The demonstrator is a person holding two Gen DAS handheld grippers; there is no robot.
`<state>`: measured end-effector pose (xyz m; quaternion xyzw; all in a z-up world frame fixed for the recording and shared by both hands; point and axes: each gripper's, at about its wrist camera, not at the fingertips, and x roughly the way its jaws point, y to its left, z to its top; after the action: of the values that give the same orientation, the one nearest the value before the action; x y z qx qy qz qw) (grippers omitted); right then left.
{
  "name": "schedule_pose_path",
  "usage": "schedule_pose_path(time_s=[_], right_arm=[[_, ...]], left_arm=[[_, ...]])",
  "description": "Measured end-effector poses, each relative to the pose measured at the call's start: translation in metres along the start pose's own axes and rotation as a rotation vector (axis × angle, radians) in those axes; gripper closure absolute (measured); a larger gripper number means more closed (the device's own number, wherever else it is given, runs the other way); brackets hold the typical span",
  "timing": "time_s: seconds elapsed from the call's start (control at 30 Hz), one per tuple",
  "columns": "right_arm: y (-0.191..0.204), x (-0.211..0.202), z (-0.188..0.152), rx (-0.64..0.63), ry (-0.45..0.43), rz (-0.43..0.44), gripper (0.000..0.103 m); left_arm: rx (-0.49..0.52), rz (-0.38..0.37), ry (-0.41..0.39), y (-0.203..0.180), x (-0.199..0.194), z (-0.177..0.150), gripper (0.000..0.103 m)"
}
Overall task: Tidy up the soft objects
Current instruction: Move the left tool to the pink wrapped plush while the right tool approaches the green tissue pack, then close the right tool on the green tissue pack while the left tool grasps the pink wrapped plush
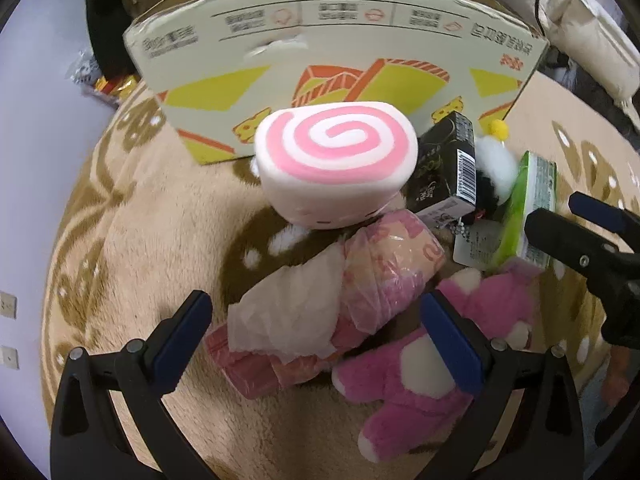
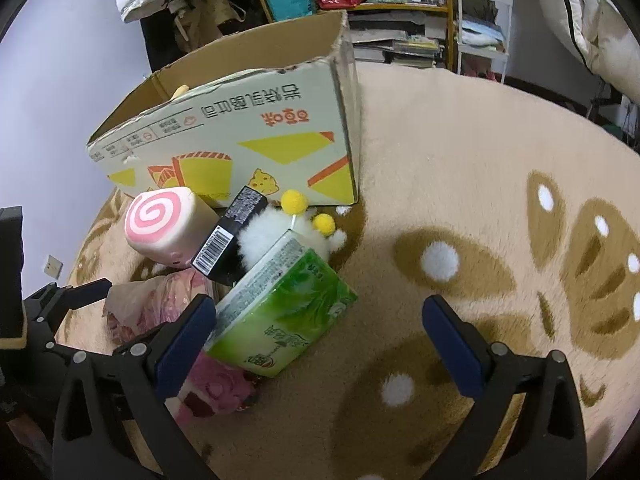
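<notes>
Right now we see a heap of soft things on a round beige plush rug (image 2: 460, 128) patterned with brown shapes and white dots. On top sits a white cushion with a pink spiral face (image 1: 335, 152), tilted against an open printed cardboard box (image 1: 320, 56) standing just behind the heap. Below the cushion lies a pink plastic-wrapped tissue pack with white paper spilling out (image 1: 332, 304), and beside that a pink plush bear (image 1: 424, 380). A black carton with a barcode (image 2: 228, 236), a white fluffy toy with yellow pompoms (image 2: 276, 228) and a green tissue pack (image 2: 280, 320) crowd the heap's right side.

Our left gripper (image 1: 320, 344) hovers spread wide over the pink pack, holding nothing. Our right gripper (image 2: 320, 344) is likewise spread wide, its left finger (image 2: 184, 344) close to the green pack; we cannot tell whether they touch. Cluttered shelves (image 2: 404, 12) stand behind the box.
</notes>
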<state>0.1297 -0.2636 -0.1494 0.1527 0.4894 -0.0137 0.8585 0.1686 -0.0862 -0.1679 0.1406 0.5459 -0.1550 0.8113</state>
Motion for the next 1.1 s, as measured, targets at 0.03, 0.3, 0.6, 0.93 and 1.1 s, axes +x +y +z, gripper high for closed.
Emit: schedule_pose_path(time_s=[0.03, 0.3, 0.6, 0.93, 1.1], right_arm=[[-0.001, 0.001, 0.0, 0.006, 0.002, 0.005, 0.0], [-0.007, 0.006, 0.003, 0.028, 0.018, 0.029, 0.0], [-0.011, 0.018, 0.001, 0.102, 0.073, 0.125, 0.0], [0.004, 0.029, -0.002, 0.081, 0.102, 0.185, 0.018], [0.008, 0.027, -0.003, 0.063, 0.092, 0.192, 0.023]], left_arm=[[0.006, 0.002, 0.001, -0.001, 0.001, 0.001, 0.0], [0.04, -0.003, 0.026, -0.01, 0.019, 0.014, 0.0], [0.014, -0.026, 0.052, -0.02, 0.042, 0.025, 0.0], [-0.003, -0.035, 0.035, -0.009, 0.045, 0.022, 0.001], [0.012, -0.047, 0.021, -0.008, 0.032, 0.007, 0.014]])
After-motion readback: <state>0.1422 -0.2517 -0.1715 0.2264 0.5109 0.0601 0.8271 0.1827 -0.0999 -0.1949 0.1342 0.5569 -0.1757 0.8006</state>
